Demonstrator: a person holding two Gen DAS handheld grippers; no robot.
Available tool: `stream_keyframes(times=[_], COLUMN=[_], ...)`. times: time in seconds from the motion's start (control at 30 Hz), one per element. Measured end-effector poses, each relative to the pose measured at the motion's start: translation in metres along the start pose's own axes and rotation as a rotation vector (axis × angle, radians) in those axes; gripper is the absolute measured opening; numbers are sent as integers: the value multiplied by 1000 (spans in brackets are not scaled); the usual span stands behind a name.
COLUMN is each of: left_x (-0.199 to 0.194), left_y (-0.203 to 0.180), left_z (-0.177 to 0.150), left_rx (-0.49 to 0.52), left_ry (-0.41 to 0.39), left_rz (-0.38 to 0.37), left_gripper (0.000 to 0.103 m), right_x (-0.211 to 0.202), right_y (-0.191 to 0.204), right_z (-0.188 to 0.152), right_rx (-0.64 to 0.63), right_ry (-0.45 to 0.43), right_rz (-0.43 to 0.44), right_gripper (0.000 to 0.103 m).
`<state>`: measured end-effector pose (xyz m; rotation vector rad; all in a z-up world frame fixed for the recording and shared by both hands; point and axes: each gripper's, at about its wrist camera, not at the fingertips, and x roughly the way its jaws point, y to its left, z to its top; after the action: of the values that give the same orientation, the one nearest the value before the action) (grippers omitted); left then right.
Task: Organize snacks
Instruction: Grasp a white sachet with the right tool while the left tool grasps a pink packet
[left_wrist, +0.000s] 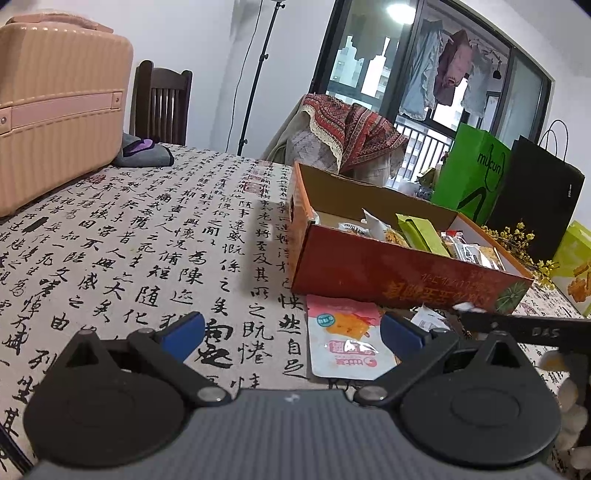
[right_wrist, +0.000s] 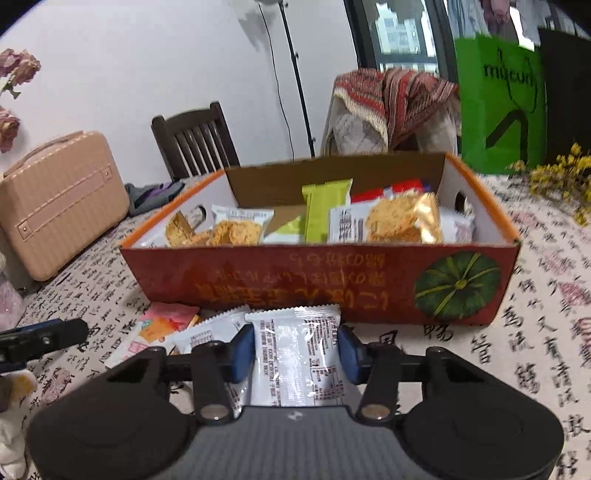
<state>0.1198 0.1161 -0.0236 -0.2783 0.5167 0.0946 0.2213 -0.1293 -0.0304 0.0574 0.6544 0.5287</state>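
Step in hand, as I judge it: loading. My right gripper (right_wrist: 296, 350) clamps a white snack packet (right_wrist: 297, 354) just before the orange box's (right_wrist: 317, 284) near wall. My left gripper (left_wrist: 291, 332) gapes wide, empty, over a pink packet (left_wrist: 345, 341) at the box's near-left corner. Next I lift the white packet over the wall.

Left wrist view: low over the calligraphy tablecloth (left_wrist: 147, 240), facing the table's far edge, with the orange snack box (left_wrist: 369, 266) near and to the right. Right wrist view: close, square to the box's long printed side (right_wrist: 317, 284). Both share box, pink suitcase (left_wrist: 55, 110), and green bag (right_wrist: 498, 103).
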Motion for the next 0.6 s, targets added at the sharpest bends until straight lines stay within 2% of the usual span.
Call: stream_keyframes(times=[0.1, 0.27, 0.47, 0.6], left_x=[2, 6, 11, 19], left_y=[-1, -4, -25, -46], left_z=[0, 0, 3, 6], left_rx=[6, 23, 118, 193], left_ry=[7, 23, 64, 100], left_rz=[8, 33, 97, 126], left_gripper=[103, 103, 103, 103], right_x=[-16, -41, -49, -43], right_y=[-2, -18, -53, -65], right_z=[-2, -7, -12, -15], right_rx=[-16, -26, 74, 127], right_ry=[-38, -103, -161, -154], right_rz=[-14, -88, -141, -150], right_gripper=[46, 46, 46, 47])
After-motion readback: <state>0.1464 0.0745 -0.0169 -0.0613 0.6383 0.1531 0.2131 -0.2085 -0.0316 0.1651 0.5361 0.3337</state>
